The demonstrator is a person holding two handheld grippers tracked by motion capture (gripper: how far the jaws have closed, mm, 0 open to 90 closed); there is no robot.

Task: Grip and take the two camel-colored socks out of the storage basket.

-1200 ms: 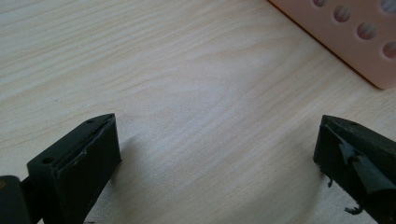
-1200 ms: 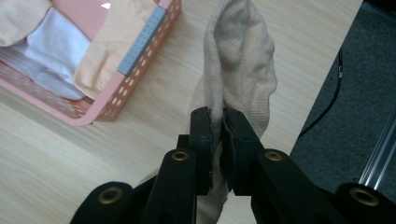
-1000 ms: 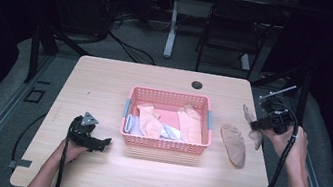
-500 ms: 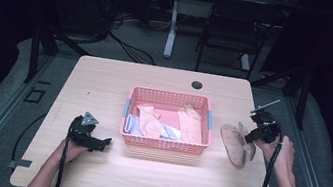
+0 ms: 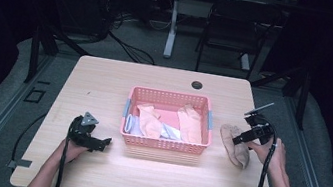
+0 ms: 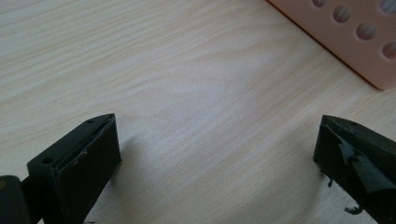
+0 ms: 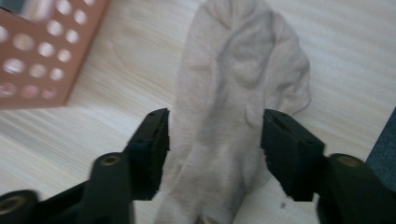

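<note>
Pale wooden desk point(image 5: 105, 84), pink basket point(image 5: 170, 99) in the middle. Right gripper point(image 7: 214, 140) straddles the beige sock point(image 7: 233, 93) beside it, fingers spread, nothing grasped. Best pinch mid-sock, squarely. Left gripper point(image 6: 215, 154) rests released.

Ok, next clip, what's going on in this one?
A person at a wooden table holds tongs in each hand. The right tongs are open, jaws either side of a beige sock lying right of the pink basket, which already holds several socks. Nothing is gripped yet. The left tongs rest open over bare table left of the basket.
</note>
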